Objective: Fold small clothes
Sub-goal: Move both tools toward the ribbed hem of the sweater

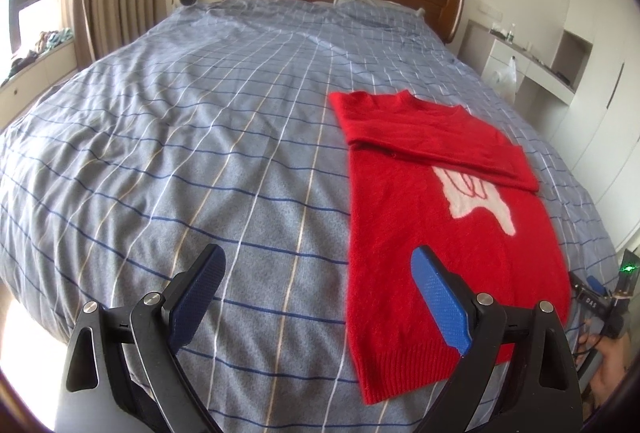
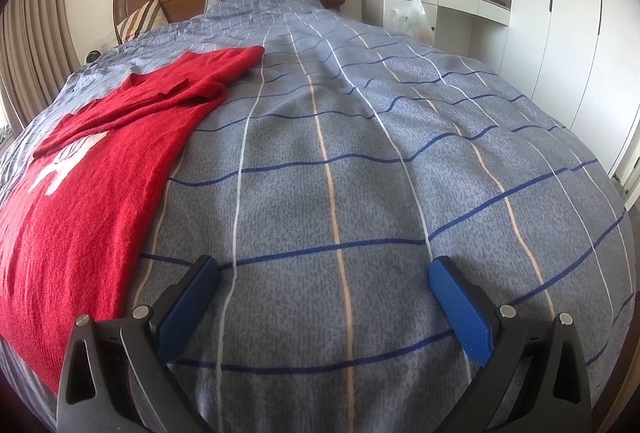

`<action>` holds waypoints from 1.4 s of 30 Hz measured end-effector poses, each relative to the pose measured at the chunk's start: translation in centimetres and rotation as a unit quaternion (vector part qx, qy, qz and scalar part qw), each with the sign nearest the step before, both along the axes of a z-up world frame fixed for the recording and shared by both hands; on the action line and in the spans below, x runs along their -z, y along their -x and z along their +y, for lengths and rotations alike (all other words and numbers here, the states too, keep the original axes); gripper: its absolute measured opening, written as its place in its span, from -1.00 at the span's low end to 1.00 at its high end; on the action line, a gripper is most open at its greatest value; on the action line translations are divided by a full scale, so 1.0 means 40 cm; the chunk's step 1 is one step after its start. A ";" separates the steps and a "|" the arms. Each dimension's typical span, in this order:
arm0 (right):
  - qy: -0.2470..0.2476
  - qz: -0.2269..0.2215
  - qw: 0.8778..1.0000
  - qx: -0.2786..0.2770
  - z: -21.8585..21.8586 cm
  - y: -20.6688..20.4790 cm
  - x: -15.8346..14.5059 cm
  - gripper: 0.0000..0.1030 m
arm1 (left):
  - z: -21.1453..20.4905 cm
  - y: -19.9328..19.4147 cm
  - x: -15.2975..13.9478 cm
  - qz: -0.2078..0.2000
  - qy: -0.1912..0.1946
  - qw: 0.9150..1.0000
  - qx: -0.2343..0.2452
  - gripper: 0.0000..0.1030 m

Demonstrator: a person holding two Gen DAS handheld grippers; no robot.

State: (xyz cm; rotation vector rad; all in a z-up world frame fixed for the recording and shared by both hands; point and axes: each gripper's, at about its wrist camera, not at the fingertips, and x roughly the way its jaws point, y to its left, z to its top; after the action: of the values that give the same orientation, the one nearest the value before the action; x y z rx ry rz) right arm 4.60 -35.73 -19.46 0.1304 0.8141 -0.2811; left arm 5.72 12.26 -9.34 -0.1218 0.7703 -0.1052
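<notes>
Checked bedspread (image 1: 200, 153); red sweater (image 1: 432, 233) has sleeves folded in, body fold left; left gripper (image 1: 320, 297) and right gripper (image 2: 324, 297) both spread, empty.

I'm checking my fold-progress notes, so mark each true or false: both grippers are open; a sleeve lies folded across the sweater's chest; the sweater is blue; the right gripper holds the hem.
1. Both the left gripper and the right gripper are open. True.
2. A sleeve lies folded across the red sweater. True.
3. The sweater is blue. False: it is red with a white motif.
4. The right gripper holds the hem. False: it is empty, over the checked duvet.
</notes>
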 end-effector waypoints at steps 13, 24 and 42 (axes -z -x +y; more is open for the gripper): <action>-0.037 -0.017 0.995 0.087 -0.006 0.290 -0.102 0.99 | 0.012 0.044 -0.001 -0.008 0.009 1.000 0.008 0.86; -0.030 -0.041 0.997 0.050 0.081 0.358 -0.241 0.99 | -0.061 0.119 -0.050 -0.033 -0.036 0.999 0.019 0.89; -0.051 -0.040 0.996 -0.057 0.218 0.274 -0.185 0.99 | -0.160 0.128 -0.076 -0.028 -0.150 0.988 0.014 0.90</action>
State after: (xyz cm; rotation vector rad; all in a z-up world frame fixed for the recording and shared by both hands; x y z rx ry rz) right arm -6.38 -27.00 -12.05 0.1892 0.7539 -0.1250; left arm 0.58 5.85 -6.31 0.1766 0.7237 -0.0182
